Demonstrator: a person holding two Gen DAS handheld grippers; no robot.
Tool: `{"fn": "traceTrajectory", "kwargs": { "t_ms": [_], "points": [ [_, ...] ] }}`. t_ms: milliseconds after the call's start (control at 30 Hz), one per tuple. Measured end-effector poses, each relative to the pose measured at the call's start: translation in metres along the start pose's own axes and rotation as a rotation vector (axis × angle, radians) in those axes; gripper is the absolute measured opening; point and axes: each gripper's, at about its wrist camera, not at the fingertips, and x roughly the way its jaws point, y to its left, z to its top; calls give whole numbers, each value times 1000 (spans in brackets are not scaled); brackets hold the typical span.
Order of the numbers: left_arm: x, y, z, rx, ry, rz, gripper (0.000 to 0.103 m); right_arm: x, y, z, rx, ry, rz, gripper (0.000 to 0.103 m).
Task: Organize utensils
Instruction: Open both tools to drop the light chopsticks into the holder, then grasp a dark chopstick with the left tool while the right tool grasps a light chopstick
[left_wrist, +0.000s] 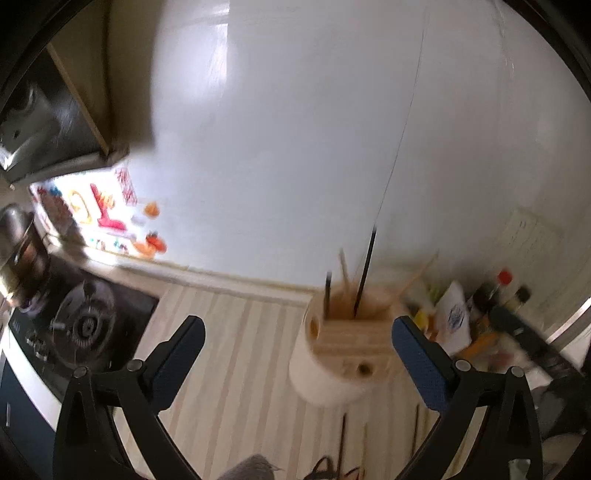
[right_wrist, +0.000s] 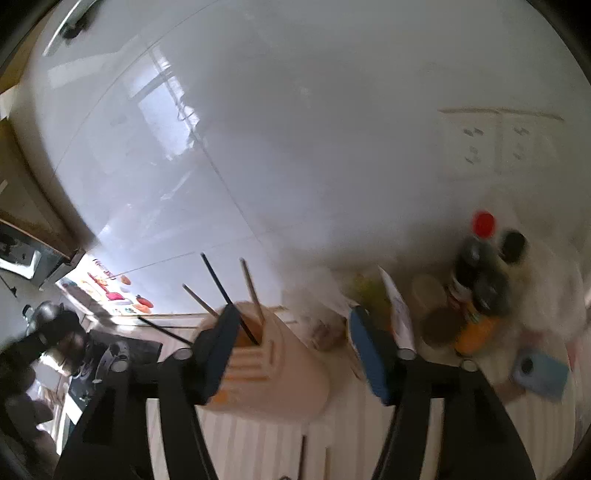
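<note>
A cream utensil holder (left_wrist: 345, 345) stands on the striped counter, with dark and wooden chopsticks (left_wrist: 364, 273) upright in it. My left gripper (left_wrist: 297, 356) is open and empty, short of the holder, which shows between its fingers. In the right wrist view the same holder (right_wrist: 275, 373) with chopsticks (right_wrist: 229, 299) sits close between the fingers of my right gripper (right_wrist: 291, 350), which is open and empty. More chopsticks (left_wrist: 364, 439) lie on the counter in front of the holder. Both views are blurred.
A gas stove (left_wrist: 79, 325) with a pot (left_wrist: 20, 254) is at the left. Sauce bottles (right_wrist: 476, 291), packets and a blue sponge (right_wrist: 539, 373) crowd the right of the counter. A white tiled wall (left_wrist: 295, 147) with sockets (right_wrist: 509, 144) rises behind.
</note>
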Motion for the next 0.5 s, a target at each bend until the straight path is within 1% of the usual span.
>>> {"fn": "traceTrajectory", "kwargs": {
  "t_ms": [33, 100, 167, 200, 267, 300, 333, 367, 400, 433, 467, 500],
  "points": [
    [4, -1, -12, 12, 22, 1, 103, -5, -2, -8, 5, 0, 2, 82],
    [13, -4, -29, 31, 60, 18, 103, -9, -6, -22, 7, 9, -14, 90],
    [21, -6, -46, 42, 90, 24, 103, -10, -17, -36, 8, 29, -54, 90],
    [29, -7, -57, 45, 118, 41, 103, -11, -24, -43, 13, 48, -66, 90],
    [43, -8, -74, 44, 169, 54, 103, -6, -37, -62, 21, 120, -90, 90],
    [53, -8, -86, 41, 211, 60, 103, -3, -42, -71, 24, 151, -100, 89],
    [65, -10, -98, 43, 254, 59, 103, 1, -49, -81, 32, 189, -111, 79],
    [72, -12, -107, 44, 277, 54, 103, 11, -56, -95, 41, 251, -120, 70],
    [85, -15, -120, 48, 320, 49, 103, 20, -63, -108, 51, 310, -129, 52],
    [95, -18, -130, 55, 354, 43, 100, 26, -70, -117, 62, 347, -135, 41],
    [106, -22, -142, 64, 395, 30, 94, 34, -77, -130, 80, 387, -146, 37],
    [120, -28, -156, 79, 444, 8, 85, 40, -81, -139, 88, 410, -155, 30]
  ]
}}
